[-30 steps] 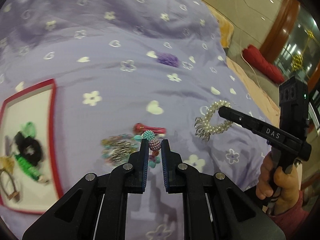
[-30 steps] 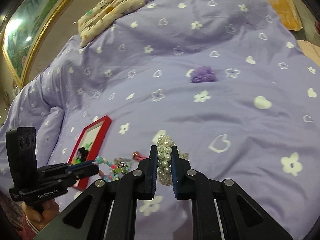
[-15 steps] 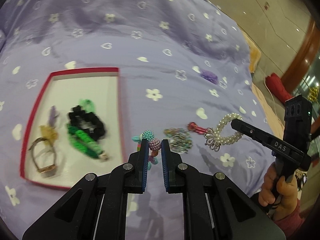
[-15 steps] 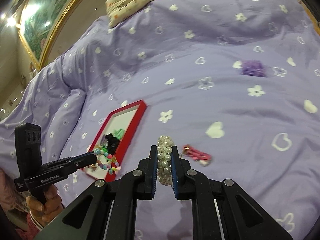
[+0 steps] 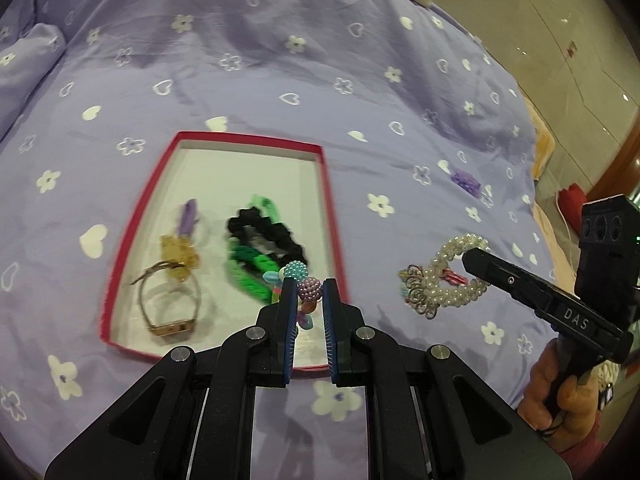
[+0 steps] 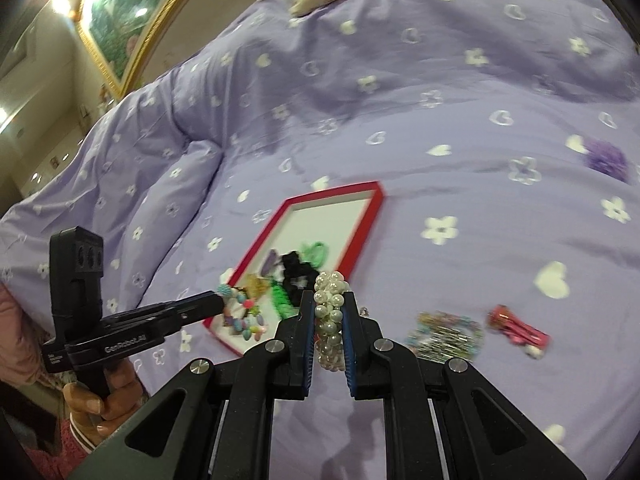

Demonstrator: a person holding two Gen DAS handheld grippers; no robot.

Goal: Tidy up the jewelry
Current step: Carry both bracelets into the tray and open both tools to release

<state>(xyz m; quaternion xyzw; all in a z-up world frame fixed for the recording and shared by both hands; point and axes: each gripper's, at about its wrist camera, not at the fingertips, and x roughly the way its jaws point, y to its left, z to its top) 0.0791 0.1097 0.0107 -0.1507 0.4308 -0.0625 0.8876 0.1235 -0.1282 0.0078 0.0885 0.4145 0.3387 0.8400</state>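
Purple bedspread (image 5: 280,60) with white hearts and flowers covers the bed. Up close, left claw (image 5: 309,300) pinches a colorful bead bracelet (image 5: 298,276) over the red tray's (image 5: 334,216) near corner, right claw (image 6: 329,312) clamps a pearl bracelet (image 6: 330,308). Farther back, a watch (image 5: 170,308) and black scrunchie (image 5: 264,232) sit inside the tray.

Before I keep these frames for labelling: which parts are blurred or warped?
Left wrist view: the tray contents smear with motion, the beaded bracelet in the jaws is sharp, and the fisheye bends the bedspread. Right wrist view: the pearl bracelet is crisp, the pink clip and chain pile blur.
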